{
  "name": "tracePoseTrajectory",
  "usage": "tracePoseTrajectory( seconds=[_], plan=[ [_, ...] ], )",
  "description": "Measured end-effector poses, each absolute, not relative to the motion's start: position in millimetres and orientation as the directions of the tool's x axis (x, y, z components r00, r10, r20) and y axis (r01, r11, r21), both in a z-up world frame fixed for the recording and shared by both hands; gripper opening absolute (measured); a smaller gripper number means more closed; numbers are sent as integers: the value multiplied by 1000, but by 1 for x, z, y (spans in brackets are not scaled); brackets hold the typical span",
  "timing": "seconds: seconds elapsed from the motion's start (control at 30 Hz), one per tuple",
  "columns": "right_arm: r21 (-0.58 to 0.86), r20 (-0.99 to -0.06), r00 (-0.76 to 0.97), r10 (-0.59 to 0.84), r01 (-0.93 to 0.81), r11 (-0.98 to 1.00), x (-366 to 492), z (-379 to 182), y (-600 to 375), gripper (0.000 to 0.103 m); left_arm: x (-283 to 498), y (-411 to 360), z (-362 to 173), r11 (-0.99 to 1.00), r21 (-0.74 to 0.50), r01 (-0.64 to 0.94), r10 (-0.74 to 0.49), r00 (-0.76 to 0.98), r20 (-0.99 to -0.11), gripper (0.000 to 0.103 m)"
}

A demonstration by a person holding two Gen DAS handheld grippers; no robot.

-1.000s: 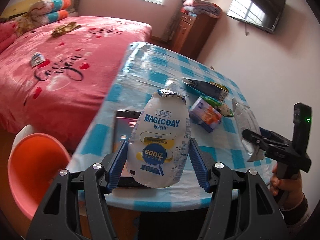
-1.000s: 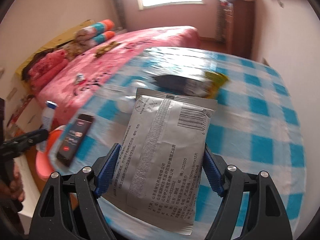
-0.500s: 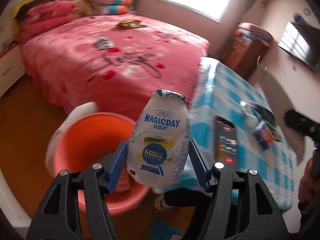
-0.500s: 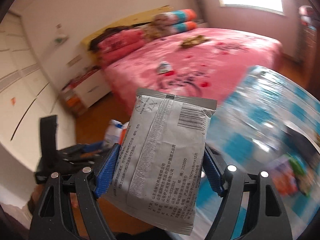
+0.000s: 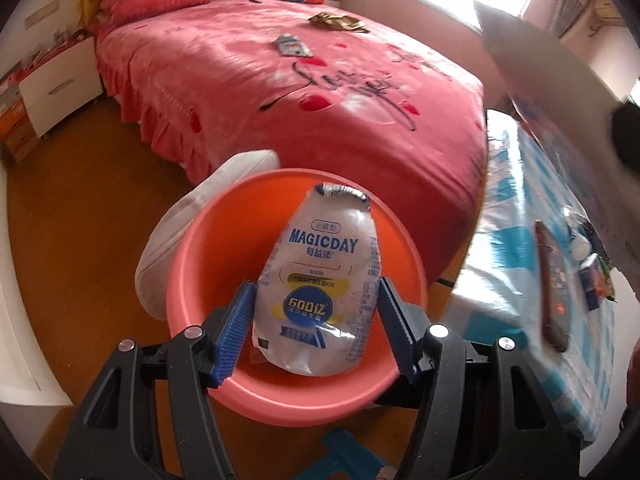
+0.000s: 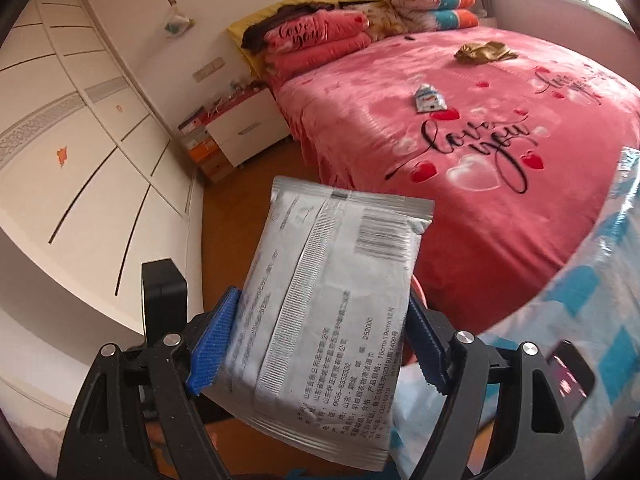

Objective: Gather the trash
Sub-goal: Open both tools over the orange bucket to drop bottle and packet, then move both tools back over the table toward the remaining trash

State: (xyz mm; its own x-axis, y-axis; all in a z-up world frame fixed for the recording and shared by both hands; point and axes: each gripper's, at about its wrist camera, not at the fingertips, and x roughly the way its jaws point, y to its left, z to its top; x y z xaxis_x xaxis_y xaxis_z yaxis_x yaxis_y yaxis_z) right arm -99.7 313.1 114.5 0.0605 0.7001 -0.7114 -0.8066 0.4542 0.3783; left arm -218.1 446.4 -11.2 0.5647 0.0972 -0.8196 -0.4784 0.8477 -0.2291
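Note:
A white "MAGICDAY" drink bottle (image 5: pixel 324 256) stands between the blue pads of my left gripper (image 5: pixel 315 284), right over the orange-pink basin (image 5: pixel 192 280) on the floor. The jaws are opening, though the pads still touch the bottle's sides. My right gripper (image 6: pixel 320 298) is shut on a silver packet (image 6: pixel 332 272) with a barcode, held above the floor beside the bed. That packet shows as a blurred grey shape (image 5: pixel 540 80) at the upper right of the left wrist view. A sliver of the basin (image 6: pixel 420 292) peeks out behind the packet.
The pink bed (image 5: pixel 320 92) carries a small wrapper (image 5: pixel 294 45) and a gold one (image 5: pixel 336 20). A blue-checked table (image 5: pixel 504 264) at the right holds a phone (image 5: pixel 554 280) and more litter. A white object (image 5: pixel 180 232) leans on the basin. Wardrobe (image 6: pixel 80 120) and nightstand (image 6: pixel 244 132) stand at the left.
Both grippers swung from the table toward the bed side. The bottle now hangs over the basin, lower than before. The packet has tilted and left the table.

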Motion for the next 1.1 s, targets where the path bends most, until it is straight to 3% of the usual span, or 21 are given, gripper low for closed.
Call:
tracePoseTrajectory(
  seconds=[0.1, 0.3, 0.5, 0.93, 1.1],
  plan=[
    [444, -676, 16, 737, -789, 425, -95, 111, 324, 79, -223, 456, -20, 826, -149, -544, 189, 516, -835, 80],
    [469, -618, 88, 781, -756, 457, -93, 129, 293, 89, -242, 475, -20, 785, -156, -600, 231, 516, -825, 81],
    [449, -597, 202, 776, -717, 533, -93, 145, 252, 89, -245, 475, -6, 791, -171, -587, 248, 563, -788, 85],
    [393, -571, 479, 667, -553, 734, -122, 140, 143, 94, -242, 429, 34, 896, -226, -381, 203, 807, -555, 89],
    [388, -601, 511, 614, -486, 783, -131, 117, 112, 94, -229, 412, 40, 901, -243, -358, 152, 787, -598, 89]
  ],
)
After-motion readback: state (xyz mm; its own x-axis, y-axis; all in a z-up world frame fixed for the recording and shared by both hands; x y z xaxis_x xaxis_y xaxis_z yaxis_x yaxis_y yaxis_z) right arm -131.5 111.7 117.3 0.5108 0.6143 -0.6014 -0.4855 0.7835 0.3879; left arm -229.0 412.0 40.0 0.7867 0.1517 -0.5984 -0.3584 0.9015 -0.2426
